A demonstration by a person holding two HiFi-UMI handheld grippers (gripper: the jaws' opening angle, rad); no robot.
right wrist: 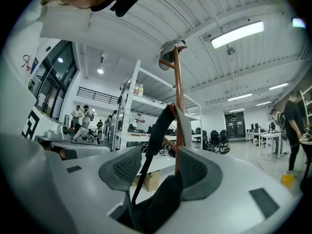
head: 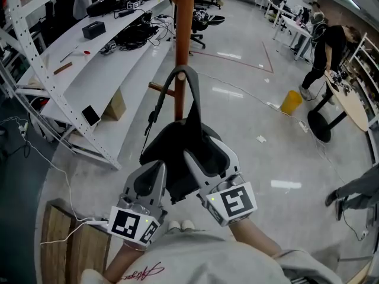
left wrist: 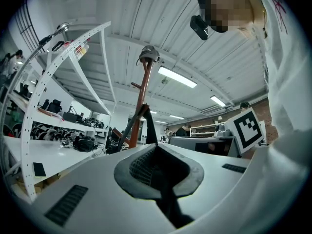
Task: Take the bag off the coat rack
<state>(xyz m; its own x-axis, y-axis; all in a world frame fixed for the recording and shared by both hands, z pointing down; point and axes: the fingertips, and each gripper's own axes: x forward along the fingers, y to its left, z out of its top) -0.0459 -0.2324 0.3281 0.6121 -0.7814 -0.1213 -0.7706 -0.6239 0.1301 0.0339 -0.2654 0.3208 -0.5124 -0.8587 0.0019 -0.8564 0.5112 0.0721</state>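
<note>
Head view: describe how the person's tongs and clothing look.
The left tongs and right tongs have white shells, dark ribbed pads and a cube with black-and-white square markers each. A white cable leaves the left one. The shirt is pale.

One bag (head: 173,144), one coat rack (head: 184,28), two tongs (head: 161,173) (head: 210,155)
</note>
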